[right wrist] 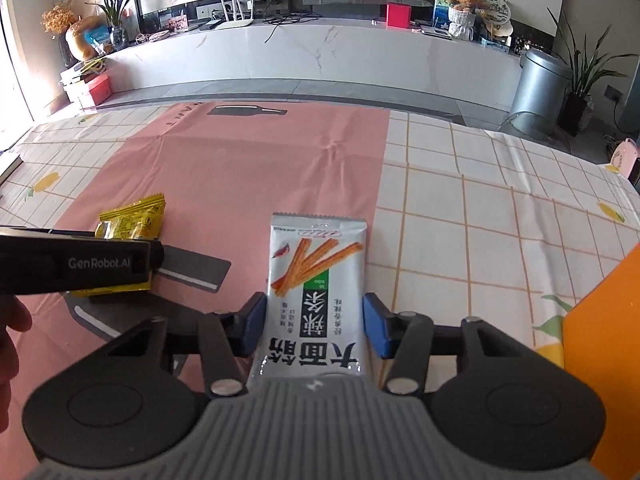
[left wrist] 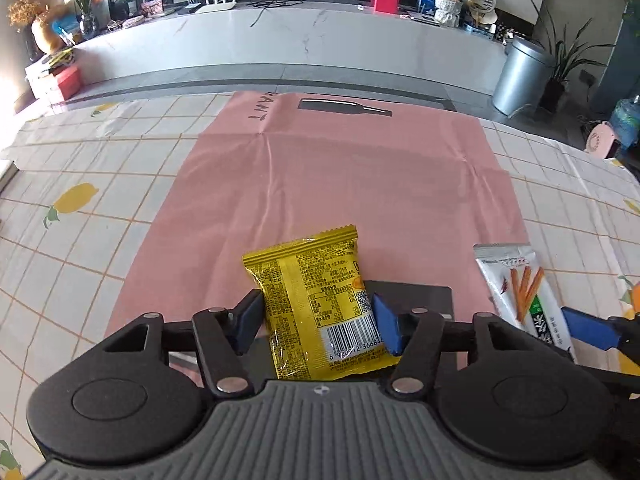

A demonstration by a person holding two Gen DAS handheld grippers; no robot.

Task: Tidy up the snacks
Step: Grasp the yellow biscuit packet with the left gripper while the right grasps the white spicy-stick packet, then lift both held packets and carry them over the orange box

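Snacks on the pink mat (left wrist: 320, 184): yellow packet (left wrist: 316, 304) clasped by the left hand-held gripper (left wrist: 318, 316), white packet (right wrist: 316, 292) at the mat's right edge, clasped by the right (right wrist: 314, 328). Light, crinkly, slippery; best pinched mid-body.

yellow snack packet (left wrist: 316, 304), white-and-green snack packet (right wrist: 316, 292), pink mat (left wrist: 320, 184), lemon-checked tablecloth (left wrist: 80, 184)
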